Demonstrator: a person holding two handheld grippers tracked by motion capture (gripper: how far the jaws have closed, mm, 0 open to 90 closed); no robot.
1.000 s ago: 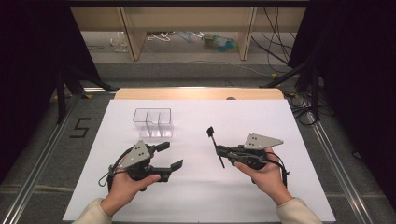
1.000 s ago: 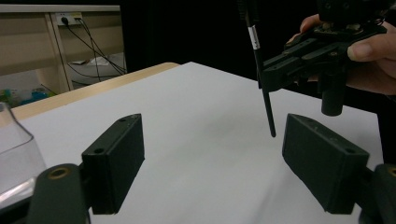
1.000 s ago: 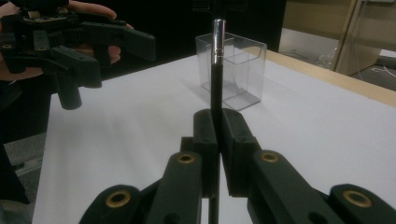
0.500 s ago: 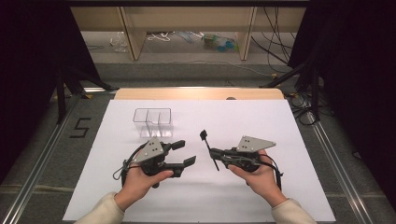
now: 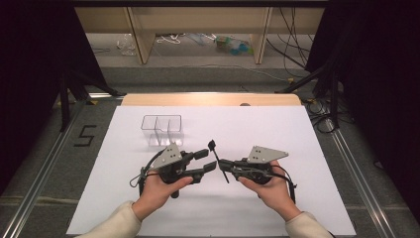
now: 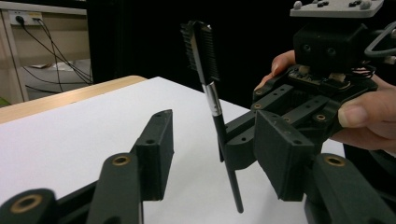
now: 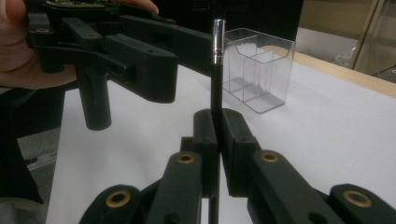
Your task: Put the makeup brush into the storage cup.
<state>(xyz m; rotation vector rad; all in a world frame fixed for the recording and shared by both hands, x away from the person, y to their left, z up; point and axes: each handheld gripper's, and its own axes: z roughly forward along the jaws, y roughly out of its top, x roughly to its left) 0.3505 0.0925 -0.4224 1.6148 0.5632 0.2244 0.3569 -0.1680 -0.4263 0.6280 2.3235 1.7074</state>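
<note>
From above, my right gripper [image 5: 221, 162] pinches the black brush [image 5: 218, 161], facing my left gripper [image 5: 207, 160]. Left gripper view — my jaws gape, the brush [image 6: 212, 100] upright between them. Right gripper view — jaws clamped on its handle [image 7: 215, 88], clear organizer [image 7: 258, 69] beyond.

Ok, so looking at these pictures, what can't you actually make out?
- Brush: its bristle head is cut off by the top edge of the right gripper view.
- Clear box: in the high view, too small and see-through to tell whether anything lies inside.
- Items on the floor under the shelf: high view, too small and blurred to name.
- Left gripper: its body falls below the left gripper view's bottom edge.
</note>
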